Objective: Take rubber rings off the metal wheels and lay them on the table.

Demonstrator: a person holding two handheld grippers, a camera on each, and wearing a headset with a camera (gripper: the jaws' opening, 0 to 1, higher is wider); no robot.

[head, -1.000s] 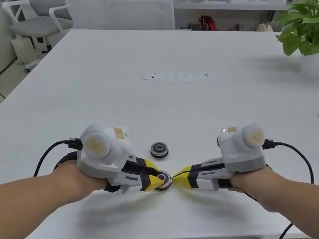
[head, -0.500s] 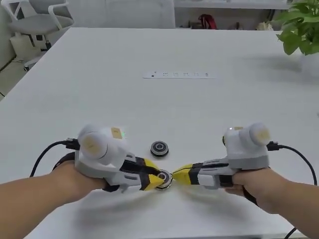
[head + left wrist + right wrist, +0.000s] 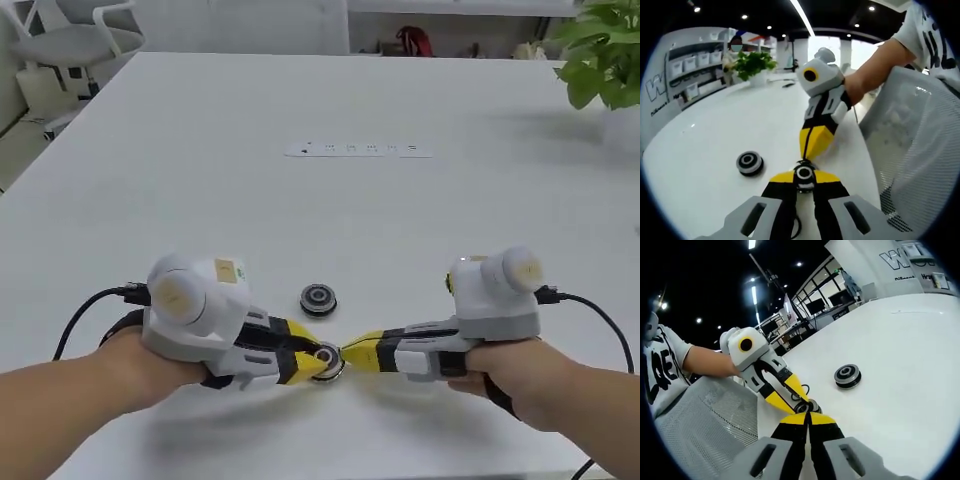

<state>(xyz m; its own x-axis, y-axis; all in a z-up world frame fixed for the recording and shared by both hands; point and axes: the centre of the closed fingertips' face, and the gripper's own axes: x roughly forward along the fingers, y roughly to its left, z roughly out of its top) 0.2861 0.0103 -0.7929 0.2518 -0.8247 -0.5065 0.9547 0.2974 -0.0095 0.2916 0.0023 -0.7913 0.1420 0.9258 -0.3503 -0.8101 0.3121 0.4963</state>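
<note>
A small metal wheel with a black rubber ring is held just above the white table, near its front edge. My left gripper is shut on this wheel, one yellow jaw on each side. From the right, my right gripper meets it tip to tip. Its jaws are pressed together on the ring at the wheel's rim. The right gripper comes down onto the wheel in the left gripper view. A second wheel, ring still on, lies flat just beyond.
A white socket strip lies mid-table. A potted plant stands at the far right corner and an office chair beyond the far left. Cables trail from both grippers near the front edge.
The two gripper bodies have drifted slightly apart and the left one a little lower. Both tips stay at the held wheel. The second wheel has not moved.
</note>
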